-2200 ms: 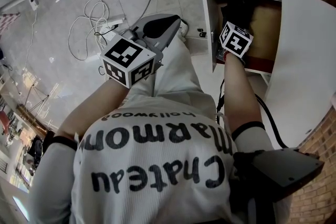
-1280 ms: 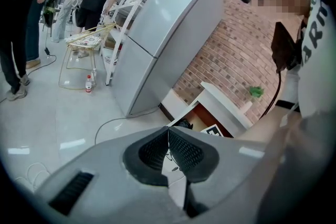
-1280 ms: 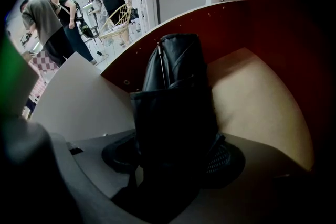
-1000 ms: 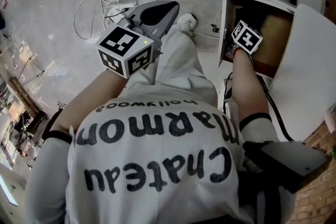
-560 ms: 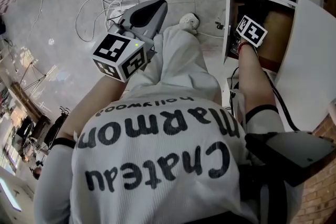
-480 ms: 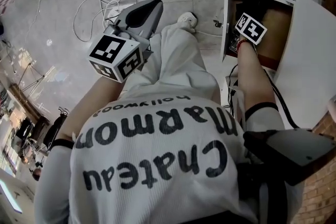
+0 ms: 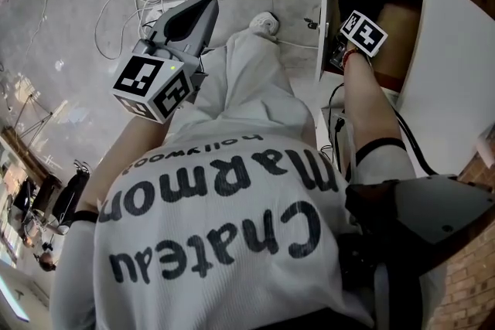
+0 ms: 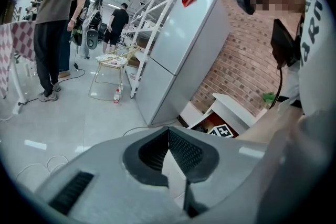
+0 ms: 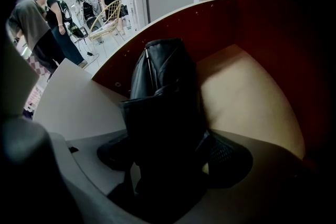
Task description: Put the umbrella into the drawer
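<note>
A black folded umbrella [image 9: 163,92] lies inside the open drawer [image 9: 247,97], against its reddish-brown side wall. My right gripper [image 9: 168,153] reaches down into the drawer [image 7: 323,19], and only its marker cube [image 7: 363,33] shows in the head view. Its jaws have just been opening. The umbrella's near end still sits between the pads [image 9: 227,159], and I see no squeeze on it. My left gripper [image 7: 203,4] hangs over the floor beside the person's leg. In the left gripper view the left gripper [image 8: 168,131] is shut and empty.
A white cabinet panel [image 7: 456,81] stands at the drawer's right. White cables [image 7: 128,8] coil on the grey floor at left. The left gripper view shows a tall grey fridge [image 8: 178,55], a wire chair [image 8: 113,63], a brick wall and standing people [image 8: 52,23].
The left gripper has drifted left and away from the leg. The right gripper's cube stays at the drawer mouth. The head view has shifted slightly.
</note>
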A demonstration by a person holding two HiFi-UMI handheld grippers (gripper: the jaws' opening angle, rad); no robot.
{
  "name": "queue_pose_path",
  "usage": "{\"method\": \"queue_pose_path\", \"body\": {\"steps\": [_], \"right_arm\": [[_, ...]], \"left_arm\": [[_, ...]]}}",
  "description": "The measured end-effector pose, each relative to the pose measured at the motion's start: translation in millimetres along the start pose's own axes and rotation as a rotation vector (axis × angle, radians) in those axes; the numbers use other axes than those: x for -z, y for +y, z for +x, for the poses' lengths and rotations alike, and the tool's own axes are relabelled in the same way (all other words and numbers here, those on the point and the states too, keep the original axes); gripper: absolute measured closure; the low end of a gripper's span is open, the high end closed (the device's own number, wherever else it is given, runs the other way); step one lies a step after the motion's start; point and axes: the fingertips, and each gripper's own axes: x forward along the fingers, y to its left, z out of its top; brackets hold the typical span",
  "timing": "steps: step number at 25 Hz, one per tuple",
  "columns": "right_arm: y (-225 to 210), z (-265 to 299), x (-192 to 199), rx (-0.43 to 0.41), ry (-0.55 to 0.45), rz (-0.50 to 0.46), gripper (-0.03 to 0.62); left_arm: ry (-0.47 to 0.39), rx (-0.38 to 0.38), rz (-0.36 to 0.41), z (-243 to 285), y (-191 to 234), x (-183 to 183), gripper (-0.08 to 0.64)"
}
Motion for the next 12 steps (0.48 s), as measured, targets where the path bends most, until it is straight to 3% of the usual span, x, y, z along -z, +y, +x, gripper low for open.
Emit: {"method": "queue_pose_path", "body": {"steps": [7, 12], "right_arm": [[-2, 3, -2, -0.032, -0.015, -0.039, 0.252], [-6, -6, 7, -0.042, 0.002, 0.0, 0.244]], "left_arm": [[-0.01, -0.016, 0.009, -11, -6, 8, 0.544], [-0.026, -0.037, 0.021, -26, -9, 4, 0.543]]}}
